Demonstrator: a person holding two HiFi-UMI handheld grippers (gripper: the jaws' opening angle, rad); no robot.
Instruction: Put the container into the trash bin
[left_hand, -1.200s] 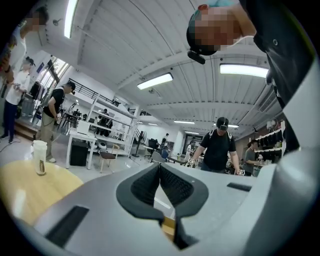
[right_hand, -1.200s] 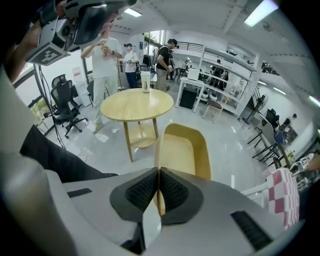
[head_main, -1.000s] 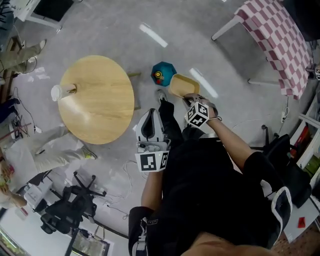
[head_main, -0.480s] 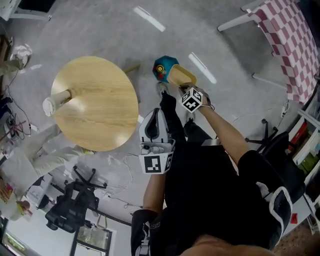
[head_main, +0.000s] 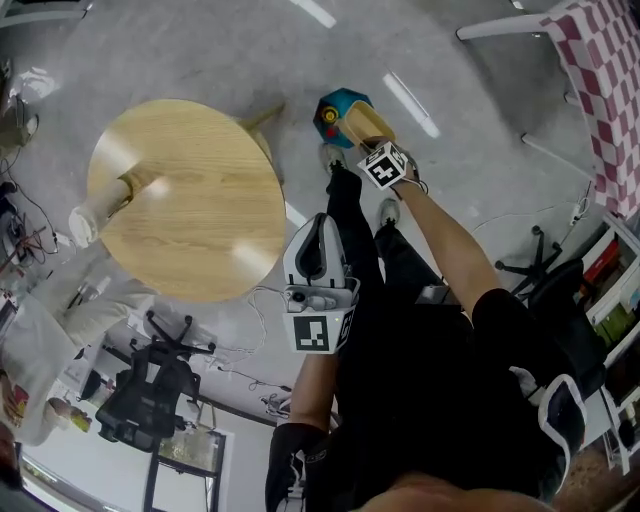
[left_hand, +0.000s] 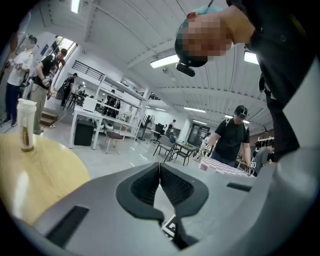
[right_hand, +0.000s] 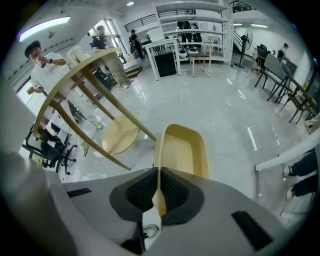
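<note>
A tan plastic container (head_main: 365, 124) hangs tilted over the floor, with my right gripper (head_main: 374, 148) shut on its rim. In the right gripper view the container (right_hand: 183, 150) reaches away from the jaws and its thin edge is pinched between the pads (right_hand: 159, 189). The blue trash bin (head_main: 337, 107) stands on the floor right beside the container, next to the person's shoes. My left gripper (head_main: 318, 228) is held near the person's waist, jaws shut and empty. In its own view the left gripper (left_hand: 160, 172) points across the room.
A round wooden table (head_main: 185, 200) stands left of the bin, with a paper cup (head_main: 88, 218) at its far edge. A table with a checked cloth (head_main: 605, 90) is at the right, office chairs (head_main: 140, 395) at the lower left. People stand across the room (left_hand: 232, 137).
My right gripper has sunk with the container and come closer to the blue bin. The left gripper has dropped a little beside the person's body.
</note>
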